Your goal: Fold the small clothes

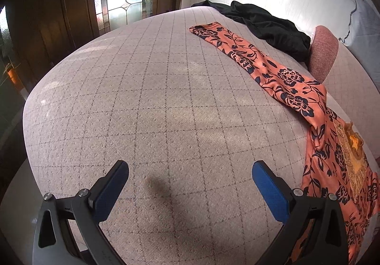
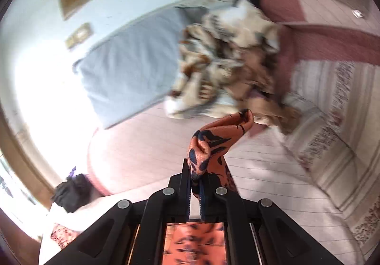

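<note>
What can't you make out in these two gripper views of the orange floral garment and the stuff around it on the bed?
- Orange floral garment: left wrist view, its lower part is cut off by the edge and the gripper finger.
- Same garment, right wrist view: only a pinched fold in the right gripper shows.
- Patterned blanket: motion-blurred, pattern unreadable.
- Black garment: far, crumpled, type unclear.

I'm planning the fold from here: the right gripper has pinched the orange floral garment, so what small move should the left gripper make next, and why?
Probably bring the open left gripper across to the near edge of the orange floral garment and pinch it. The right gripper is shut on a bunch of that cloth, while the left hangs empty over bare grid-patterned bedding, beside the garment.
</note>
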`<move>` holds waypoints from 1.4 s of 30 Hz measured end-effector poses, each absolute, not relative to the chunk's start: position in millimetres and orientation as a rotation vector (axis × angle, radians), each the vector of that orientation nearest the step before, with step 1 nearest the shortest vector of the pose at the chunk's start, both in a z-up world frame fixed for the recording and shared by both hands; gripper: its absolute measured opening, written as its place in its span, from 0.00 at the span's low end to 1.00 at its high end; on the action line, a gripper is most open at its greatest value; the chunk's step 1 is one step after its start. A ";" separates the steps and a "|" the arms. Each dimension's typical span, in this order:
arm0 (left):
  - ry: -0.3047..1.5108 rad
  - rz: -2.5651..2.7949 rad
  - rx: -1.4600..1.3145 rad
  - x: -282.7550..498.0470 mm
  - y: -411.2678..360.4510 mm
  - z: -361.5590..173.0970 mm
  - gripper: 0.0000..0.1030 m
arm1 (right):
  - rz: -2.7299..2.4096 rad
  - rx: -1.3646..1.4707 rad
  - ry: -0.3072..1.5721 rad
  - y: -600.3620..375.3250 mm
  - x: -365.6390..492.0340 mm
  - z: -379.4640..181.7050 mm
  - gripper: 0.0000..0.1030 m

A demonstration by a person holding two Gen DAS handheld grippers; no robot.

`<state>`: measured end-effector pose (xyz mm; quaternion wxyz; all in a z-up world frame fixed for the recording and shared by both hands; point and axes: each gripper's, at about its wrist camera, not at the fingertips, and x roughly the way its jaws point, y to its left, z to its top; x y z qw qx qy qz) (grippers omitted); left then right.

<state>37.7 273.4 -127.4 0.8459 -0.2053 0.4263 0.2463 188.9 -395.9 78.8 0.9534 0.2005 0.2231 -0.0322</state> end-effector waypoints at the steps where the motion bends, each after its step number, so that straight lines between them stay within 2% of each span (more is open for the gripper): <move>1: 0.888 0.520 -0.434 33.9 275.4 -125.1 1.00 | 0.005 0.401 0.433 -362.0 186.3 89.8 0.05; 4: 0.869 0.520 -0.445 24.8 283.2 -120.9 1.00 | 0.178 0.412 0.433 -259.0 181.4 89.4 0.07; 6: 0.861 0.526 -0.452 19.7 288.6 -119.8 1.00 | 0.256 0.471 0.486 -202.1 181.9 58.2 0.08; 8: 0.863 0.526 -0.468 16.2 294.1 -120.4 1.00 | 0.311 0.512 0.611 -153.5 186.6 4.9 0.20; 9: 0.865 0.525 -0.475 15.2 296.6 -120.6 1.00 | 0.328 0.501 0.691 -131.2 190.9 -27.4 0.54; 10: 0.868 0.526 -0.479 14.6 298.8 -120.7 1.00 | 0.330 0.467 0.778 -109.9 197.8 -63.1 0.98; 13: 0.866 0.521 -0.468 15.6 301.9 -116.1 1.00 | 0.348 0.394 1.082 -77.8 209.9 -171.6 0.99; 14: 0.857 0.520 -0.452 17.1 302.4 -113.1 1.00 | 0.368 0.385 1.001 -81.1 201.5 -169.6 0.99; 16: 0.841 0.524 -0.428 21.8 304.4 -109.1 1.00 | 0.434 0.473 0.979 -92.9 196.0 -147.3 0.99; 18: 0.844 0.518 -0.429 29.4 307.5 -107.8 1.00 | 0.497 0.525 0.881 -113.7 193.6 -111.6 0.99; 20: 0.837 0.518 -0.431 35.4 308.1 -105.3 1.00 | 0.467 0.531 0.748 -145.5 194.3 -76.8 0.99; 23: 0.833 0.499 -0.447 43.8 306.9 -102.4 1.00 | 0.288 0.647 0.643 -203.8 210.7 -59.5 0.99; 29: 0.803 0.290 -0.525 64.7 271.5 -73.6 1.00 | 0.242 0.761 0.746 -241.1 215.1 -109.0 0.99; 33: 0.831 -0.041 -0.464 114.2 190.8 -48.1 1.00 | 0.276 0.637 0.755 -237.4 191.6 -108.3 0.99; 37: 0.915 -0.202 -0.406 181.5 113.8 -55.0 0.99 | 0.250 0.595 0.742 -253.3 172.3 -109.1 0.99; 38: 0.942 -0.205 -0.384 199.2 101.3 -62.8 0.94 | 0.242 0.599 0.739 -260.4 168.7 -108.8 0.99; 39: 0.978 -0.207 -0.378 214.5 92.6 -73.4 0.85 | 0.237 0.606 0.737 -265.9 166.1 -109.9 0.99; 42: 1.104 -0.189 -0.394 248.6 79.2 -111.0 0.64 | 0.226 0.625 0.727 -284.3 154.9 -110.6 0.99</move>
